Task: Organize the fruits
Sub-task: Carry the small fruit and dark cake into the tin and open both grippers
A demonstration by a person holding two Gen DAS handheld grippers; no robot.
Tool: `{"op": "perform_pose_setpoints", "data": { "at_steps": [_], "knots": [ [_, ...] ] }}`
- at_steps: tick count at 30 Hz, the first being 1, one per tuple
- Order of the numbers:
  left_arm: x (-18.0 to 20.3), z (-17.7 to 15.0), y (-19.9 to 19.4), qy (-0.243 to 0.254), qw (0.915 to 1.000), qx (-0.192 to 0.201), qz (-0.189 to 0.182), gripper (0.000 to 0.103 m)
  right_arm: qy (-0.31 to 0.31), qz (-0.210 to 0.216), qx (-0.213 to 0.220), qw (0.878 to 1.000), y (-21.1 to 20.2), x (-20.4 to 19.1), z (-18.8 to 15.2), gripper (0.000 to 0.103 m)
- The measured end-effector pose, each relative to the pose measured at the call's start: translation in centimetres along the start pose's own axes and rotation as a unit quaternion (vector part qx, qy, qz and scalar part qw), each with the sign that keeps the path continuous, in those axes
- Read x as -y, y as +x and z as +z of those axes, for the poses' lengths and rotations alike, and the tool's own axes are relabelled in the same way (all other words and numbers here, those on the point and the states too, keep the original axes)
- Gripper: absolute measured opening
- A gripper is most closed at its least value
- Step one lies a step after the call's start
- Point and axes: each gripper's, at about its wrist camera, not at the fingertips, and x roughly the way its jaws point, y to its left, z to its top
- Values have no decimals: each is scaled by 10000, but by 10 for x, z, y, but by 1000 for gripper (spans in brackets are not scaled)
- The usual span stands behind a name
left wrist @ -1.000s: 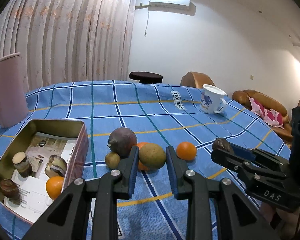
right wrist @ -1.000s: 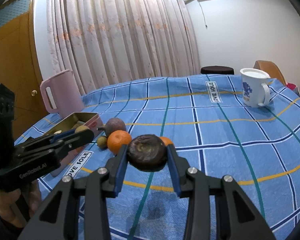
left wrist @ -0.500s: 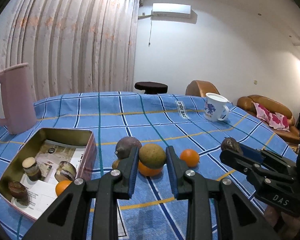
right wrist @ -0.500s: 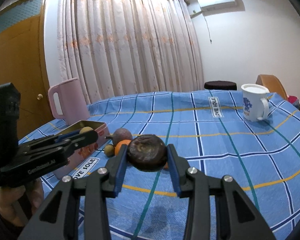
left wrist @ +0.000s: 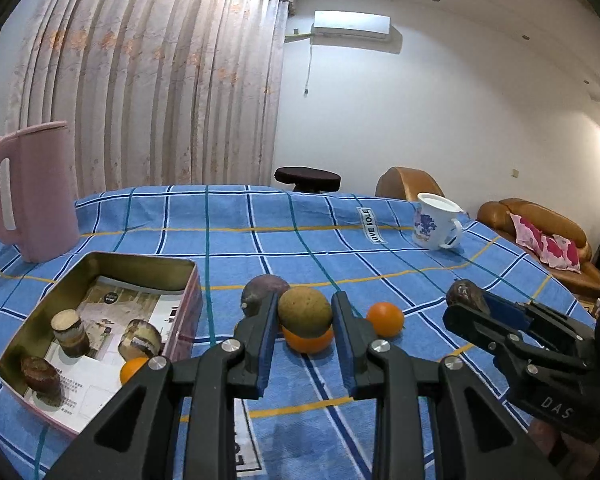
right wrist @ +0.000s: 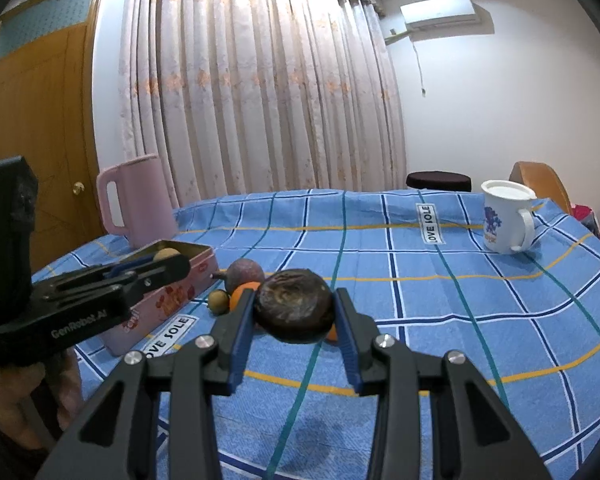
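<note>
Round fruits: several in gold rectangular tin [left wrist: 186, 276] | four loose on tabletop | left hand-held gripper [left wrist: 305, 314] grasps greenish-brown fruit [left wrist: 305, 311] | right hand-held gripper [right wrist: 295, 312] grasps dark wrinkled fruit [right wrist: 295, 311]

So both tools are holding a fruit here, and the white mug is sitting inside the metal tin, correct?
Not quite. The left tool grips a brownish-green fruit and the right tool grips a dark wrinkled fruit, but the white mug stands on the blue tablecloth, far from the metal tin. The left wrist view shows it.
</note>
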Motion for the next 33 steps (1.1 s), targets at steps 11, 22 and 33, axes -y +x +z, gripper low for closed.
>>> {"op": "perform_pose_setpoints", "data": {
  "at_steps": [11,22,33],
  "knots": [
    [-34,10,-9,-135,9988,-50,468,29,-354,374,-32,9987,20,-31,38,41],
    [-92,18,-12,-359,9918,-237,1207,29,-607,867,-208,9942,69,-77,64,42],
    [-139,14,-7,-507,9837,-535,1637,29,-847,1229,-533,9874,117,-123,67,42]
  ]
}}
